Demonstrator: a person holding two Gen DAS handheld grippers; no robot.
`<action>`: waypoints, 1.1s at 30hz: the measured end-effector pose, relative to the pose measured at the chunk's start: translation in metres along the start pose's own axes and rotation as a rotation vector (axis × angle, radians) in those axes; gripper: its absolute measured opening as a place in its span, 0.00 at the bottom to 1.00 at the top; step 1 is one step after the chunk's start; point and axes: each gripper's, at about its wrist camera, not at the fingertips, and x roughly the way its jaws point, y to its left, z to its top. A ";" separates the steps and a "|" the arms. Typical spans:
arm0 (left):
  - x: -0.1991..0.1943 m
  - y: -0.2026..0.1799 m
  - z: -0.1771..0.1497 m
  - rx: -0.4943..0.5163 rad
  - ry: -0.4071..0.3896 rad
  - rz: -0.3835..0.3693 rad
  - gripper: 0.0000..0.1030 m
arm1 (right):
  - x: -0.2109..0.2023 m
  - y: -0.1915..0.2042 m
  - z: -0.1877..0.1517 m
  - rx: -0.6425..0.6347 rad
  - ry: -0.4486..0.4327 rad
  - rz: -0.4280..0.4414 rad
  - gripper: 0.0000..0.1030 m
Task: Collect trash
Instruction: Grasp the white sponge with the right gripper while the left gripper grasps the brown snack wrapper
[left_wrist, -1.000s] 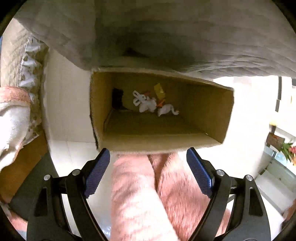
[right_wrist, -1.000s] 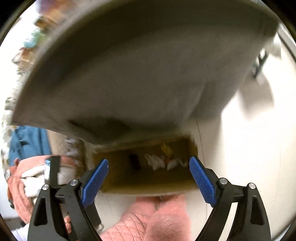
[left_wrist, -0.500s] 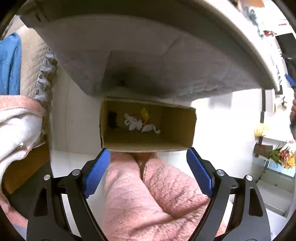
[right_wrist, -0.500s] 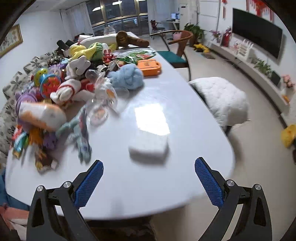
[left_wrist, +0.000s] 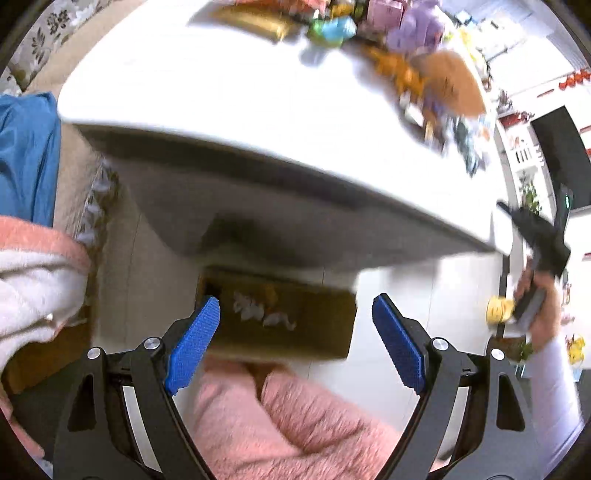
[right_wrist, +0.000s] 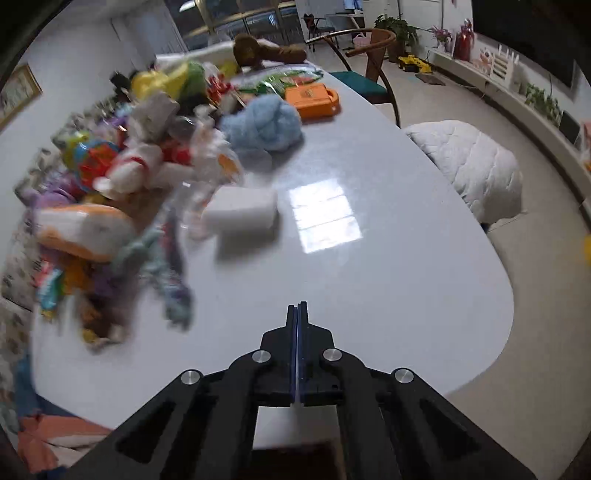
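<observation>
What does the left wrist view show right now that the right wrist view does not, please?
Only the left wrist view shows the cardboard box on the floor under the table, crumpled trash inside it, and the open left gripper. Only the right wrist view shows the white block on the tabletop, the blue plush, and the shut right gripper. Both show the white table with its blurred toy pile.

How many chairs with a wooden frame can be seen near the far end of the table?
1. The wooden-framed chair with a teal seat stands at the far right edge of the white table, behind the orange case. Others may be hidden behind the toy pile.
</observation>
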 end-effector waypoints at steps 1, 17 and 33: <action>0.003 -0.007 0.012 0.002 -0.006 -0.002 0.80 | -0.001 0.001 -0.001 0.001 0.006 0.005 0.00; 0.042 -0.106 0.069 0.033 0.009 -0.084 0.80 | 0.041 0.051 0.068 -0.206 -0.041 -0.082 0.86; 0.087 -0.150 0.127 -0.144 -0.073 0.067 0.80 | -0.008 0.016 0.042 -0.140 -0.049 0.119 0.49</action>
